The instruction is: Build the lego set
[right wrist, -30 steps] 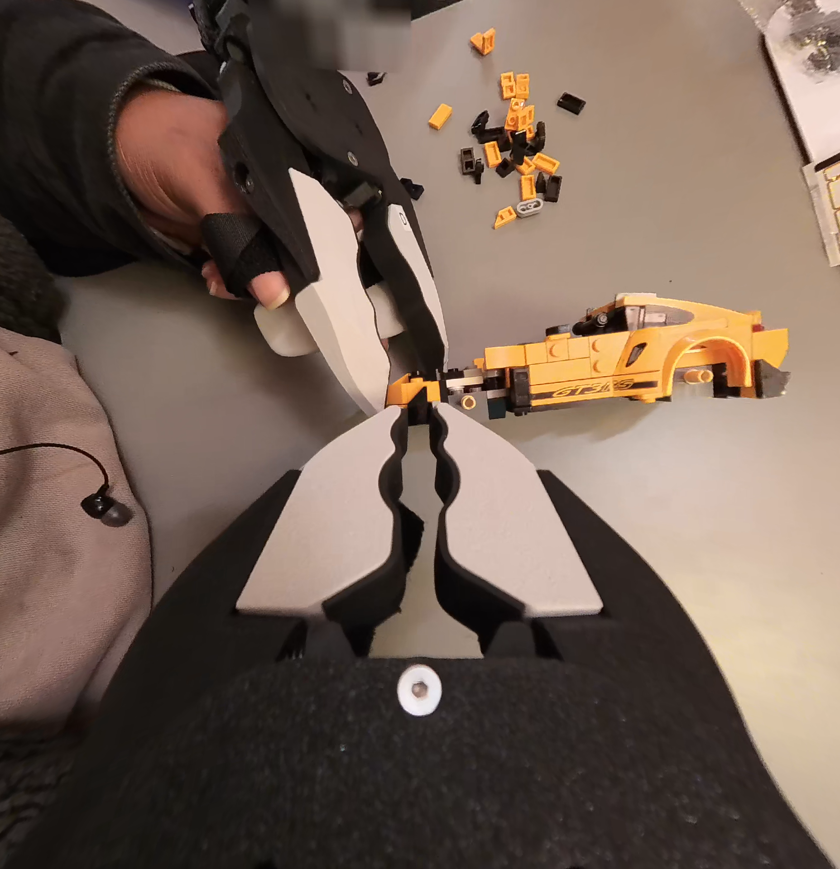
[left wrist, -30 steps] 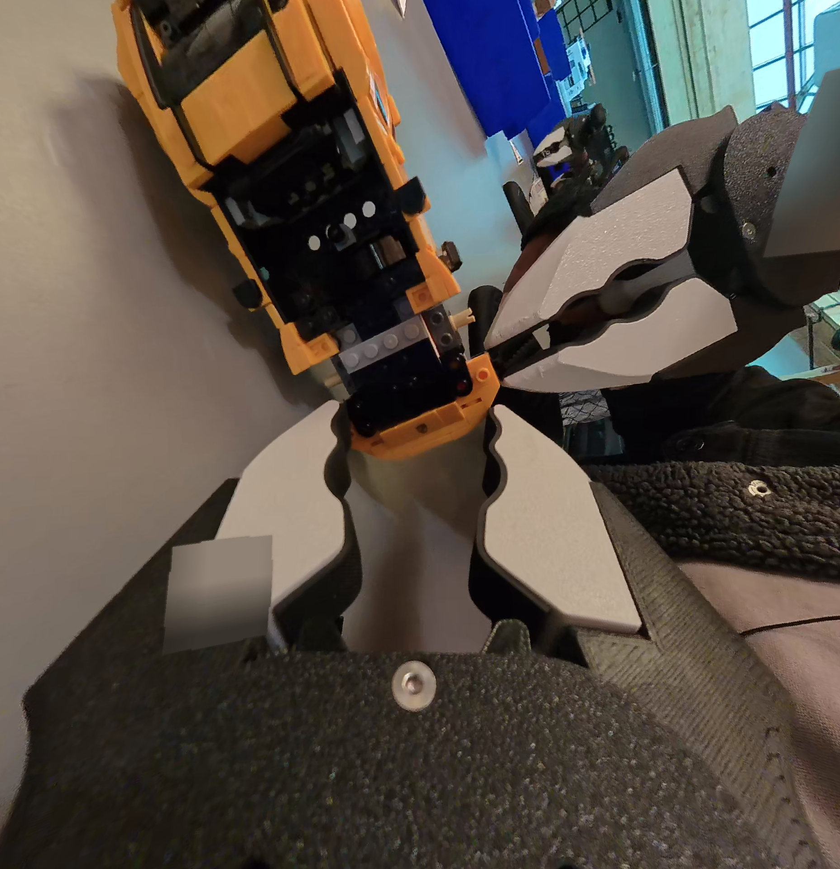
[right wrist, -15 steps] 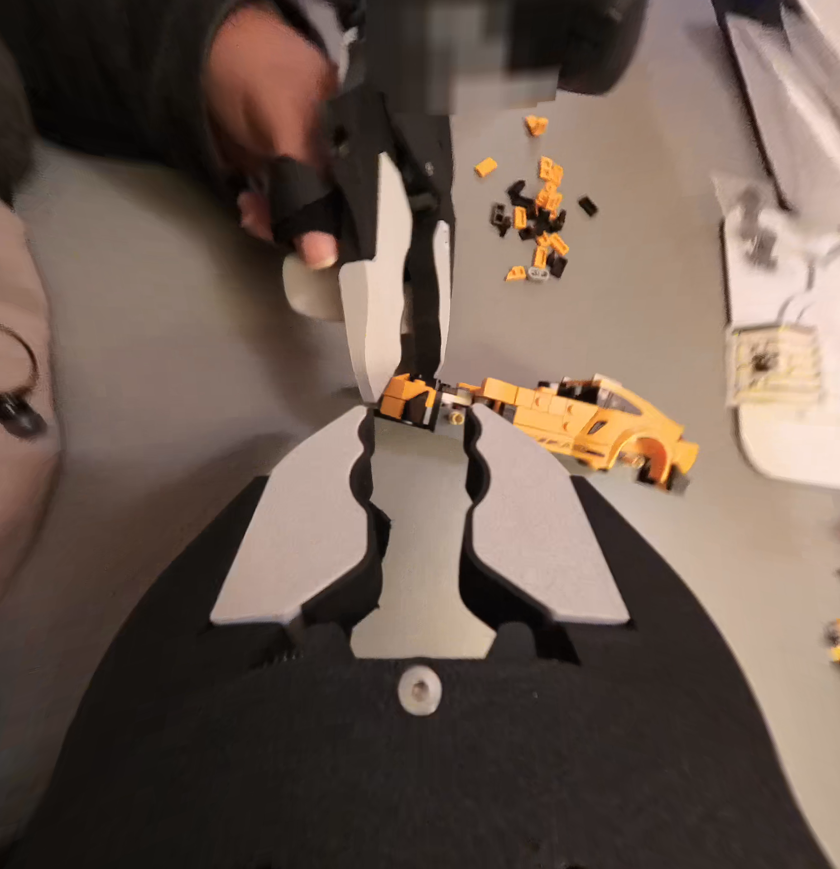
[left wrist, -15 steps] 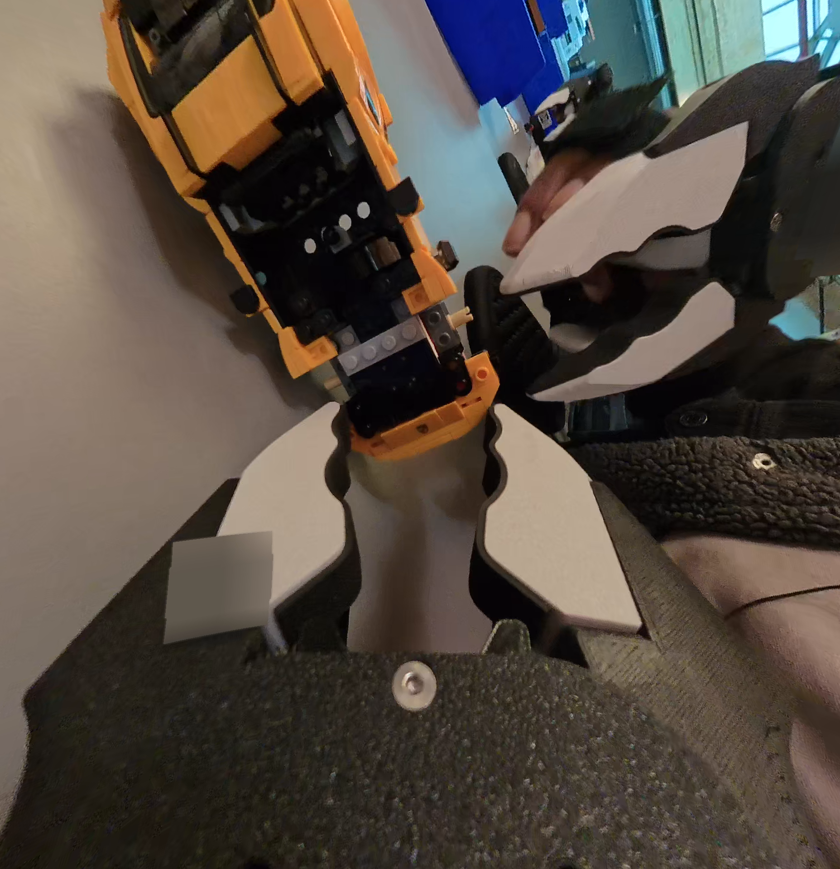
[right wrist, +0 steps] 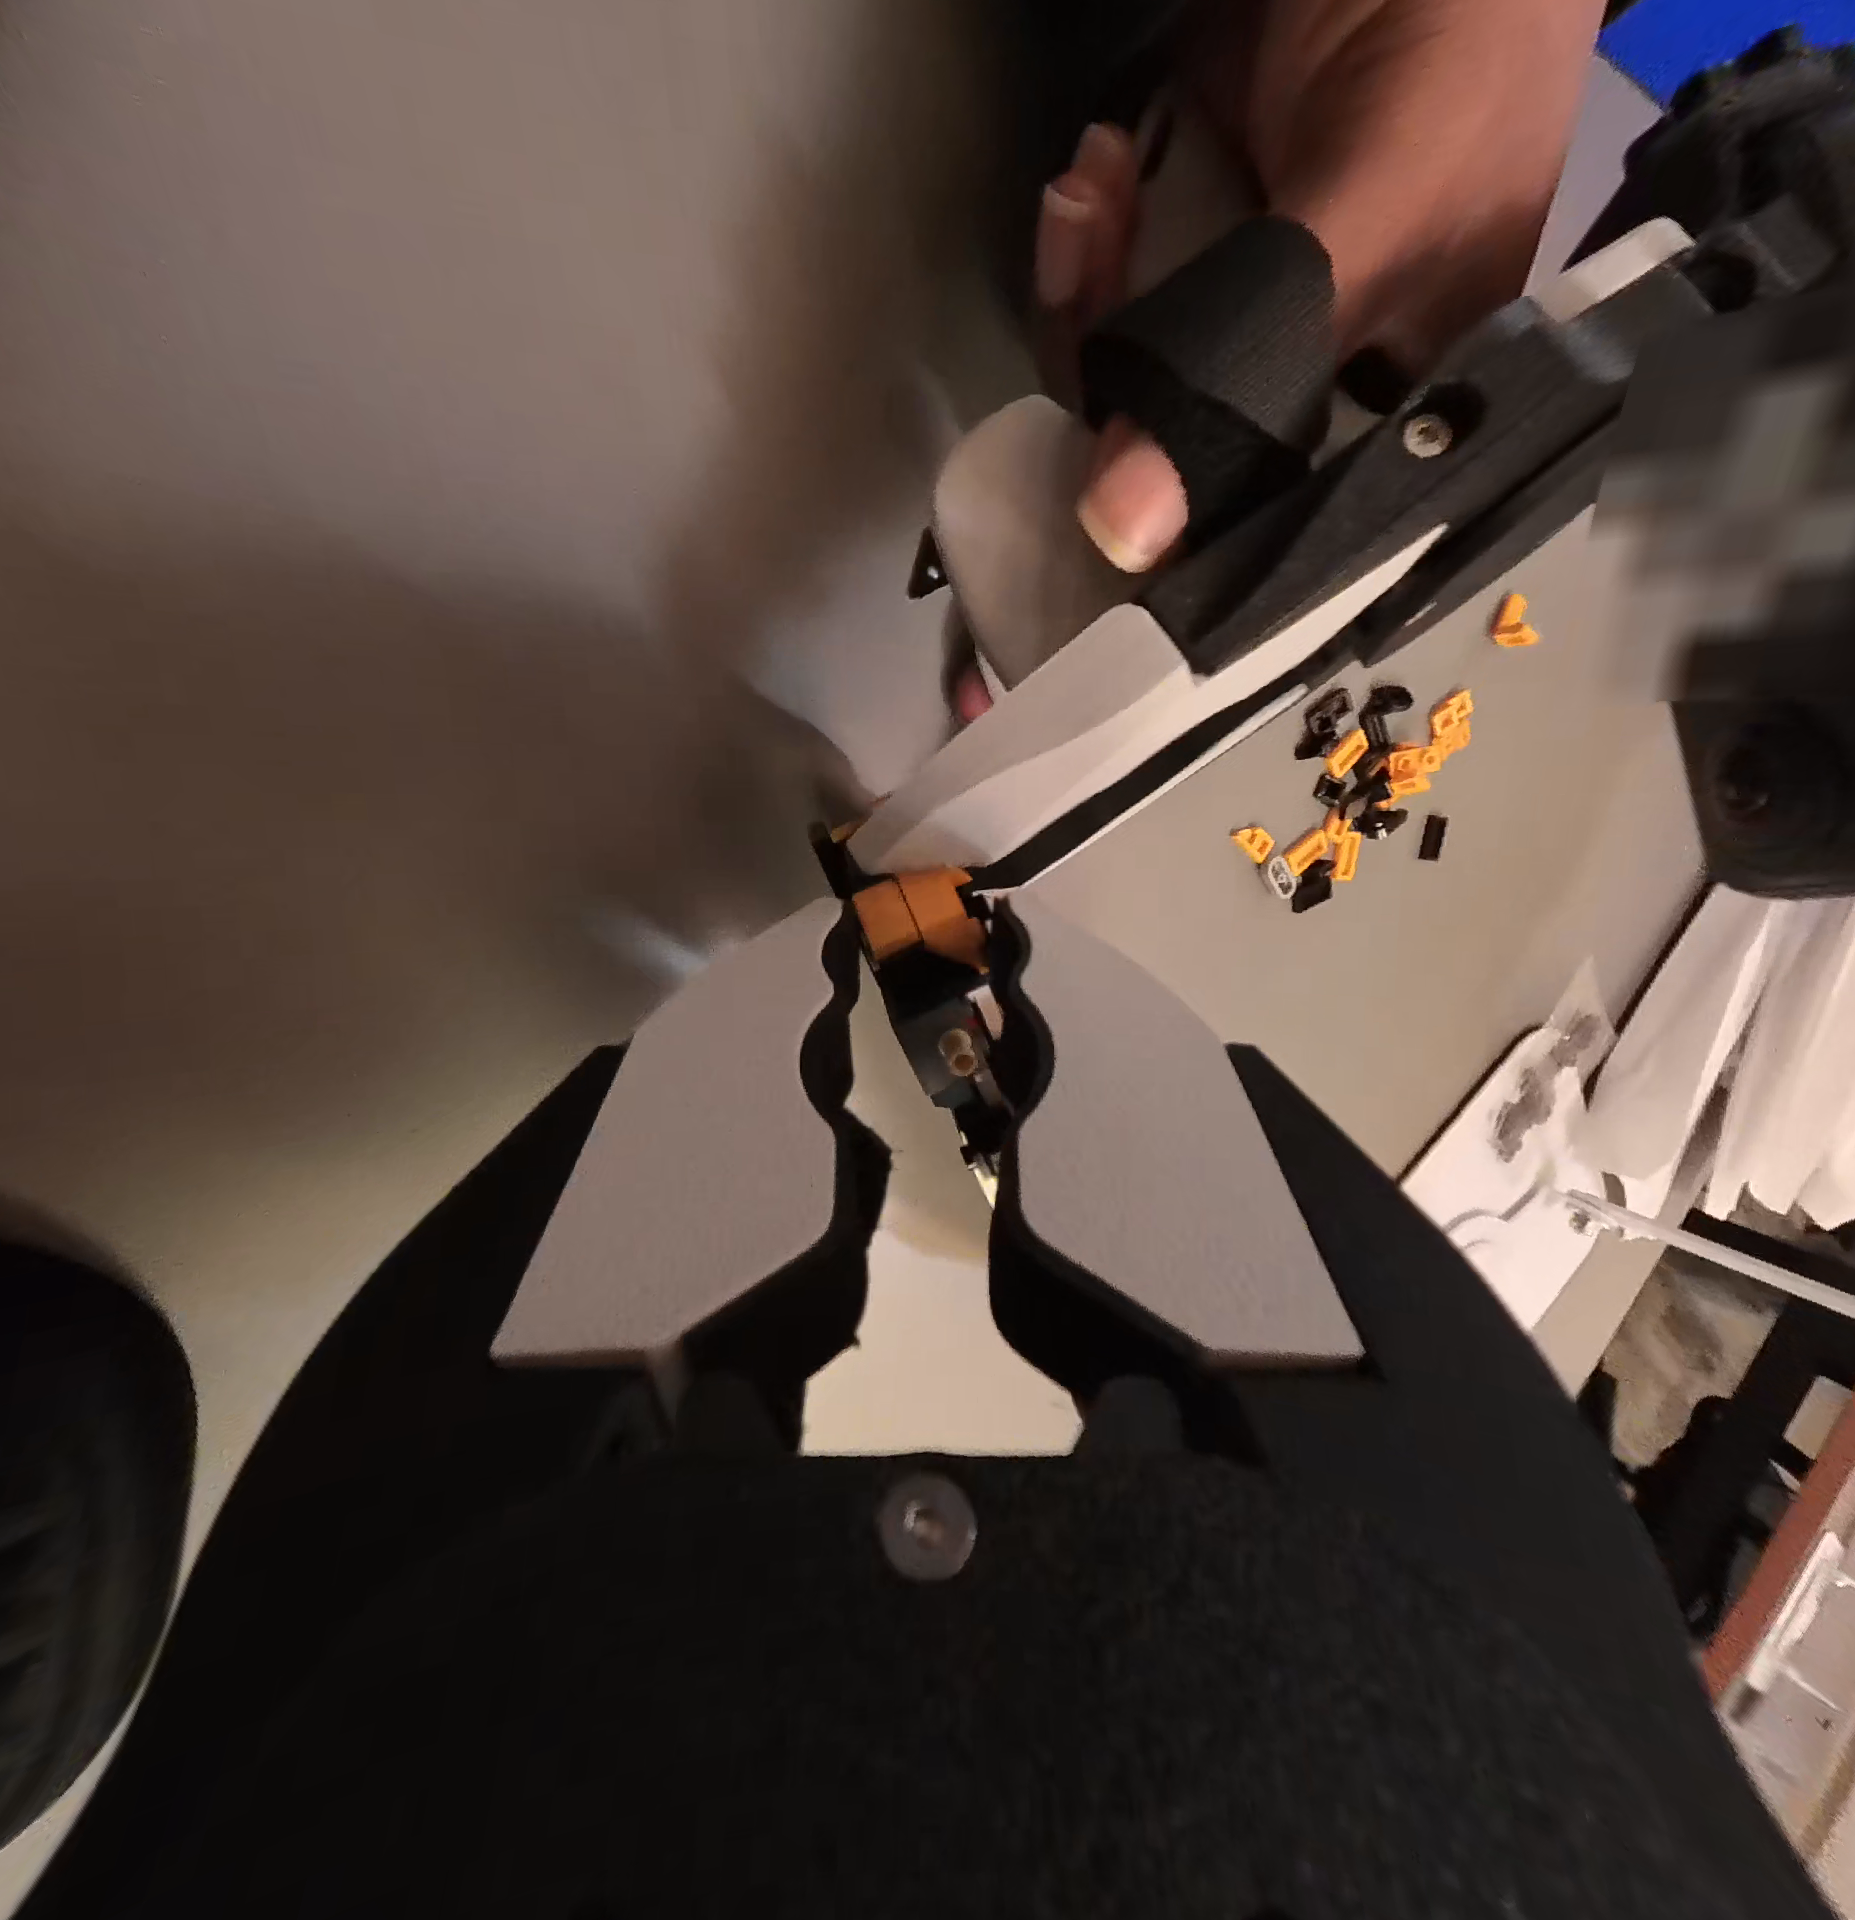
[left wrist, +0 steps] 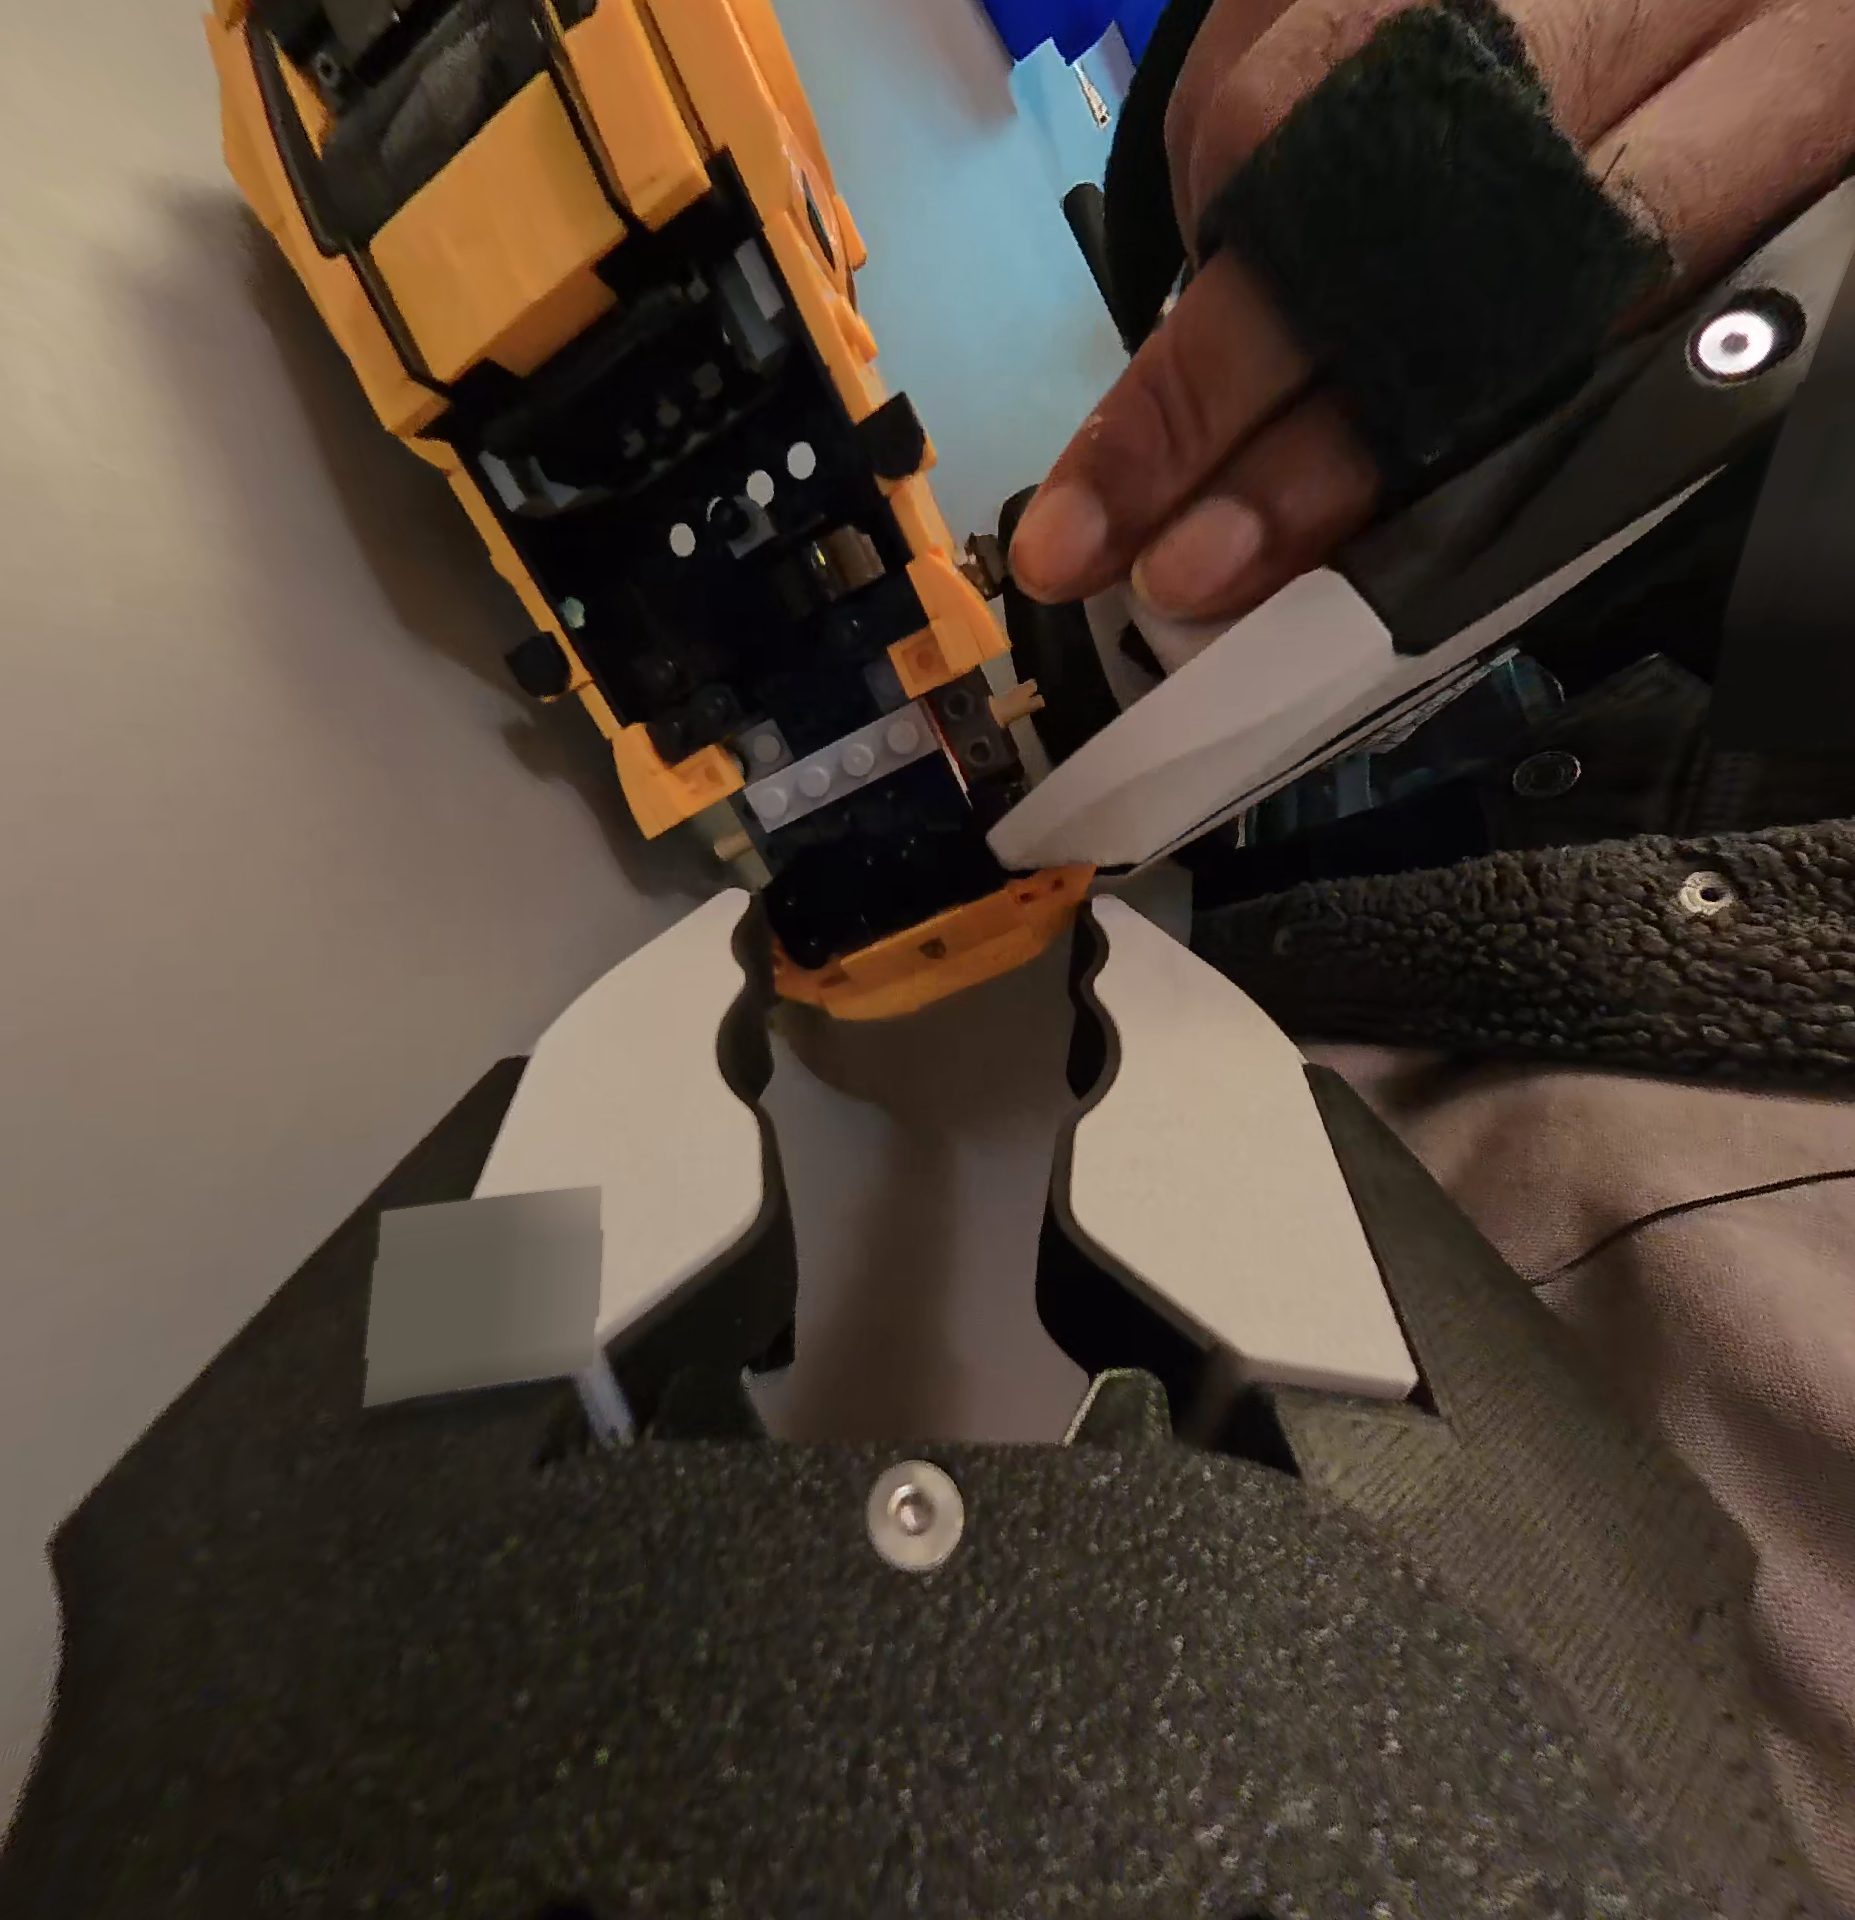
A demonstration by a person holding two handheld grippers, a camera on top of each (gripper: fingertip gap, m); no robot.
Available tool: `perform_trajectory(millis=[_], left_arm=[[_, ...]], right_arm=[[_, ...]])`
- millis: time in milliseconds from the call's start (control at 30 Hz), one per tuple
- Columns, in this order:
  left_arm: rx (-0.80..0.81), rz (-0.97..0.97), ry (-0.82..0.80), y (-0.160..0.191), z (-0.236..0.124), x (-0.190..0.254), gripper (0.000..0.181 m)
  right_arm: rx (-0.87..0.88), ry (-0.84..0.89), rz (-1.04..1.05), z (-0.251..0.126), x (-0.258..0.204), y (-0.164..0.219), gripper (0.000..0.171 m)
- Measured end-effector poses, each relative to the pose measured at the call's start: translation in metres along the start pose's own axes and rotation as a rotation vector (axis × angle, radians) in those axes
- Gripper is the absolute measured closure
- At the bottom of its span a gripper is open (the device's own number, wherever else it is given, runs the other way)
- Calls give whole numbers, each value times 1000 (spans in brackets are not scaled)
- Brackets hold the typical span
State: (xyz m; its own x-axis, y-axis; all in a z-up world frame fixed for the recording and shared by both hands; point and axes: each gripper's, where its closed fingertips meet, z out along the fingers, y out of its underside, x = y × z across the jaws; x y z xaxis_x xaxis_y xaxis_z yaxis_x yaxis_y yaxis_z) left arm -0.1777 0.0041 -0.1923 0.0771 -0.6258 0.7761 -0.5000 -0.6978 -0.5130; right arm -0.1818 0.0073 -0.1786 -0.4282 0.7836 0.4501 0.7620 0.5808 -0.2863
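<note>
The orange and black lego car [left wrist: 549, 312] lies with its nose toward me in the left wrist view. My left gripper [left wrist: 918, 925] is shut on the nose, one finger on each side. My right gripper [left wrist: 1016, 847] comes in from the right, seen edge-on, its tip at the car's front right corner. In the right wrist view my right gripper [right wrist: 918, 920] has its fingers closed around the car's orange nose [right wrist: 912, 914], with a grey part and a tan axle pin just behind it. The left gripper [right wrist: 964, 881] meets the same spot from the upper right.
A heap of loose orange and black pieces [right wrist: 1359, 800] lies on the grey table [right wrist: 383, 416] beyond the car. White sheets and clear bags [right wrist: 1733, 1039] lie at the right edge. A person's hand [left wrist: 1214, 468] holds the right gripper close above the car. The tips of both grippers are at nearly the same place.
My right gripper opened, rolled onto its side, moved in over the car's front and closed around the nose. My left gripper kept its hold and barely moved.
</note>
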Motion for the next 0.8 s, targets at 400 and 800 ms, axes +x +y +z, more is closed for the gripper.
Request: perform_trajectory(millis=[400, 800], left_arm=[[8, 209, -92, -3, -8, 2, 118], [82, 271, -199, -17, -17, -5, 124]], right_arm=[[27, 29, 83, -4, 14, 0, 149], [10, 134, 211, -6, 30, 3, 149]])
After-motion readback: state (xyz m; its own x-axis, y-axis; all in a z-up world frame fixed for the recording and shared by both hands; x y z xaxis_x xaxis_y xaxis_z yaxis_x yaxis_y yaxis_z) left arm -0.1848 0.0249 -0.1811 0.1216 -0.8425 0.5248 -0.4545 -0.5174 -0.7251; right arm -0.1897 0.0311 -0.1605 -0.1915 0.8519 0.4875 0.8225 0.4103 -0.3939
